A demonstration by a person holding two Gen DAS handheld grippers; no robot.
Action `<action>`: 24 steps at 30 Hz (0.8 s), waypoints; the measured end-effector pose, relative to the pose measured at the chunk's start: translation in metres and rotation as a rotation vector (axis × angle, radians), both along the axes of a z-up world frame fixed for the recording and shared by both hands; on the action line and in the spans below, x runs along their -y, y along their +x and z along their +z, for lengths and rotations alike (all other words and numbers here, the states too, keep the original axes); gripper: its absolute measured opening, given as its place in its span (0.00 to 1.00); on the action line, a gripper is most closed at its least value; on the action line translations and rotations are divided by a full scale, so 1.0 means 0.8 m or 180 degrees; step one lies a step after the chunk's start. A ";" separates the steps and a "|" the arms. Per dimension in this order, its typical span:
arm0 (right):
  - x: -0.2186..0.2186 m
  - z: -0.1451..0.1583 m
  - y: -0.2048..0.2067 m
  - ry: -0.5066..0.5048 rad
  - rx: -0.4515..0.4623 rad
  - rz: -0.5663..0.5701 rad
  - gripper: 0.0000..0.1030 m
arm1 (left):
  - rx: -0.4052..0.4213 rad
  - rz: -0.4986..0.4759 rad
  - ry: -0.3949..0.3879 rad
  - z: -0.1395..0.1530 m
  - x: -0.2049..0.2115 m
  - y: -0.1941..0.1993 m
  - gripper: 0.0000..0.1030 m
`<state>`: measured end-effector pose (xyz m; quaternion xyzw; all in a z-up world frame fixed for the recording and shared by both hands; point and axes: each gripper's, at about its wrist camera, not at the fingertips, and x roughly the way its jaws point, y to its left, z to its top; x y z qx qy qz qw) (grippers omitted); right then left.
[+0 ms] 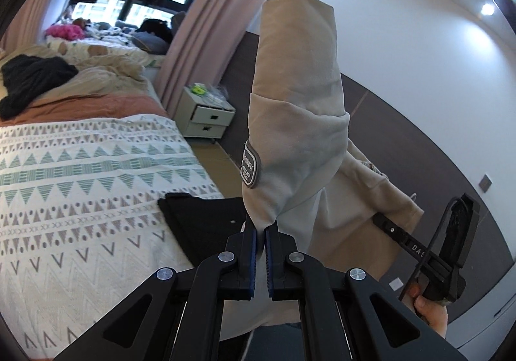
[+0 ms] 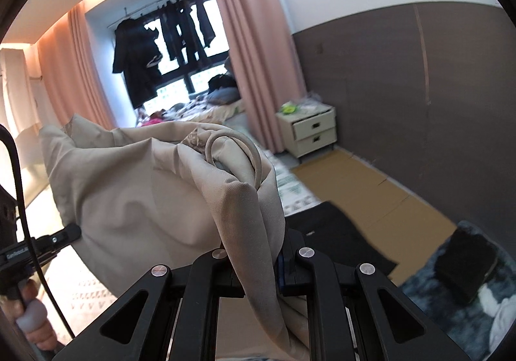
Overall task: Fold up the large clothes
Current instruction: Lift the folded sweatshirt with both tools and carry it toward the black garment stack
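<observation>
A large beige garment [image 1: 300,96] with a grey patch label [image 1: 250,167] is held up in the air between both grippers, above the bed. My left gripper [image 1: 261,229] is shut on a fold of it just below the label. In the right wrist view the same garment [image 2: 135,187] bunches in front of the camera with a cord loop [image 2: 254,164] on top, and my right gripper [image 2: 274,251] is shut on a thick fold that hides its left finger. Each gripper shows in the other's view: the right gripper [image 1: 379,219] at the far edge, the left gripper [image 2: 75,229] at the left edge.
A bed with a patterned cover [image 1: 80,183] lies below left, with a flat black cloth [image 1: 206,225] at its near corner and a black heap [image 1: 32,80] further up. A white nightstand [image 2: 309,129] stands by the pink curtain [image 2: 254,54]. Cardboard [image 2: 371,183] covers the floor; a dark bag [image 2: 467,270] sits right.
</observation>
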<state>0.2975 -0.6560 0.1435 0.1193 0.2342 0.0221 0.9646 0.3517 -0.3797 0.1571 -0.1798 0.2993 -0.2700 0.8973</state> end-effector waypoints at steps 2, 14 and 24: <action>0.018 0.004 -0.008 -0.0039 0.0023 -0.0065 0.12 | -0.0039 -0.0083 -0.0039 0.000 0.019 0.001 0.04; 0.105 0.010 -0.020 -0.0225 -0.0028 -0.0522 0.12 | -0.0321 -0.0514 -0.0094 -0.032 0.090 0.041 0.04; 0.118 -0.014 0.078 -0.0345 -0.0226 -0.0625 0.11 | -0.0578 -0.0483 -0.0020 -0.079 0.091 0.145 0.04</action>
